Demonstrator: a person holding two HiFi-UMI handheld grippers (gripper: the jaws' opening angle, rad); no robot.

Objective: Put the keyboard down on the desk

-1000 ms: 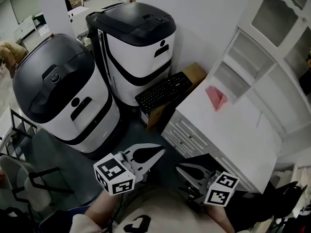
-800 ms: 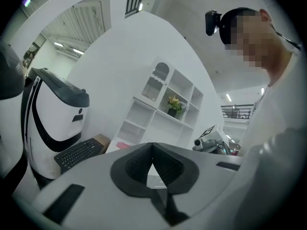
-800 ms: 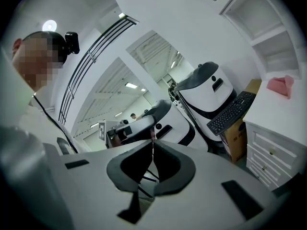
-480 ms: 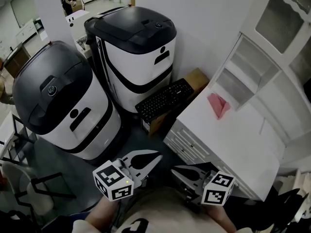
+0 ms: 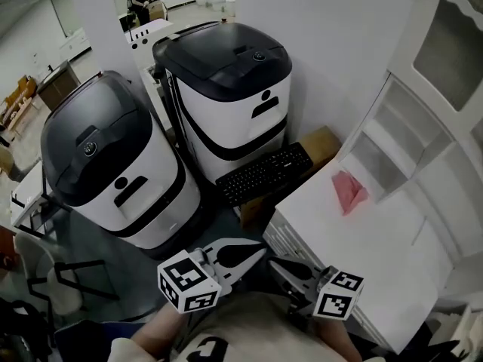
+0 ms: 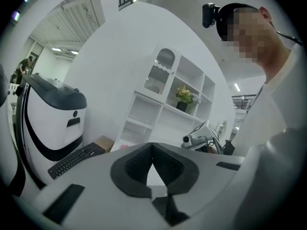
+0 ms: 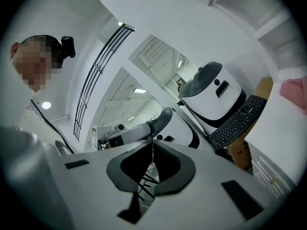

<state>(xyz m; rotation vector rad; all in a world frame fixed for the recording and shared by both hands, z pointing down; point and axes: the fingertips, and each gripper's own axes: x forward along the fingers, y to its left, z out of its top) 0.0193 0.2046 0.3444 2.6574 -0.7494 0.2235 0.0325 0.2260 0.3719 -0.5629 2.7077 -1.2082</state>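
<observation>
While keyboard (image 5: 266, 175) lies on cardboard box (image 5: 323, 142) | left gripper (image 5: 260, 249) closed, empty | right gripper (image 5: 274, 262) closed, empty

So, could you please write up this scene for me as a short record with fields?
keyboard: black, resting on a cardboard box beside the desk, not on it
desk: white, with a pink object on top
left gripper: shut, empty, apart from the keyboard
right gripper: shut, empty, beside the left one
nearby: two white-and-black machines behind the keyboard
</observation>
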